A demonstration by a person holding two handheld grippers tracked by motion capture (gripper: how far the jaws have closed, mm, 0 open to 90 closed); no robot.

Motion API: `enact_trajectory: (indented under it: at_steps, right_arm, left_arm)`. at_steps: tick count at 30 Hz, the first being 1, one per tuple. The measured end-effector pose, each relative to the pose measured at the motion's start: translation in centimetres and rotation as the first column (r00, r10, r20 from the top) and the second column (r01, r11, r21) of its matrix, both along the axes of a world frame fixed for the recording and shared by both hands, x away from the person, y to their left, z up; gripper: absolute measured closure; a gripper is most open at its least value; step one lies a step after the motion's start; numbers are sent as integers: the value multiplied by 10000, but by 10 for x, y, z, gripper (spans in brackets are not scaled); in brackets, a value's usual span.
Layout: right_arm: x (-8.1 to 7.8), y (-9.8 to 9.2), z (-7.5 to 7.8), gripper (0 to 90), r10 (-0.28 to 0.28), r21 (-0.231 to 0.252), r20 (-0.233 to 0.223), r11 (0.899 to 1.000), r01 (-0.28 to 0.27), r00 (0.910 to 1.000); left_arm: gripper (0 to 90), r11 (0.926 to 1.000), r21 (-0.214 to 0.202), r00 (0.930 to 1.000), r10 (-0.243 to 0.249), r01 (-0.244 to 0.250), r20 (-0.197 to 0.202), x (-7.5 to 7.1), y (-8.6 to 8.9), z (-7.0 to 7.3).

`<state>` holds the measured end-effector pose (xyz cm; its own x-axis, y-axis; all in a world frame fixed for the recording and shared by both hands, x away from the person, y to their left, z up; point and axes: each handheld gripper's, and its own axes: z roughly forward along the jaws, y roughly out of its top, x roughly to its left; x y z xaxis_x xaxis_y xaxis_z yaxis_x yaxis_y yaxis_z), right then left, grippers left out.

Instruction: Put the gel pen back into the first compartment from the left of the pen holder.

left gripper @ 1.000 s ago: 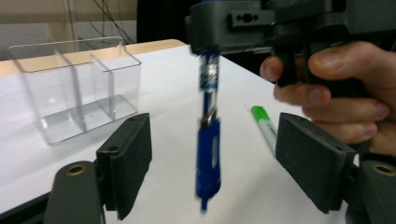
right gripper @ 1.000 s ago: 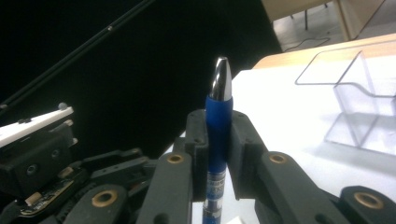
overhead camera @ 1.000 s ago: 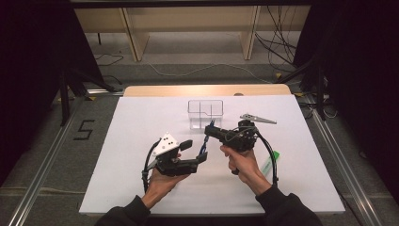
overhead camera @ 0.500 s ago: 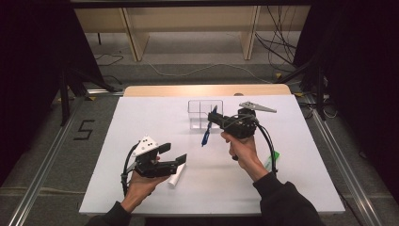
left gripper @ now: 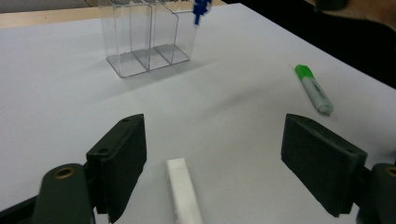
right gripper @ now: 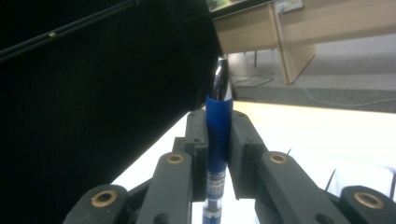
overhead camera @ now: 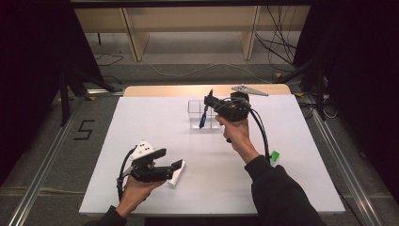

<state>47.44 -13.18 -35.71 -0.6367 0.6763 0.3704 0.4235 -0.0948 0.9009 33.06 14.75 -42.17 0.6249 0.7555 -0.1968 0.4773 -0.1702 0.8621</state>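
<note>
High view: clear box (overhead camera: pixel 203 114) near tabletop's far edge, seemingly empty; right gripper (overhead camera: pixel 207 101) clamps pen (overhead camera: pixel 203 117) over it. Left gripper (overhead camera: pixel 171 159) wide open, jaws just opening, w/ nothing gripped.

Left gripper (overhead camera: pixel 175 165): black body, wearing a white angular block on top; flat dark pads on two jaws.
Right gripper (overhead camera: pixel 207 100): black, carrying a grey three-cornered plate at the back.
Jaw links: showing brass-coloured rivets at the pivots.
Cables: black, looping down from each gripper.
Sleeves: dark, covering both forearms to the wrist.
</note>
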Motion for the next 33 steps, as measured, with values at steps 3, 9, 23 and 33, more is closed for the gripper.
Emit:
enact_trajectory:
  at_steps: [3, 9, 23, 33]
  right_arm:
    - [9, 5, 4, 801, -235, -105, 187, 9997, 237, 9995]
    - [25, 15, 8, 801, -684, -241, 419, 9973, 695, 9968]
    - [49, 30, 8, 800, -1166, -709, 685, 9901, 1214, 9908]
    - [60, 40, 0, 801, -1409, -1009, 741, 9838, 1480, 9872]
  left_arm:
    - [211, 10000, 8, 10000, -57, 57, -57, 0, 0, -1]
    - [202, 10000, 70, 9992, -9, 12, -393, 1, -1, -3]
    - [198, 10000, 65, 9983, -59, 63, -580, 2, -1, -3]
    - [198, 10000, 31, 9983, -47, 49, -584, 3, 0, -3]
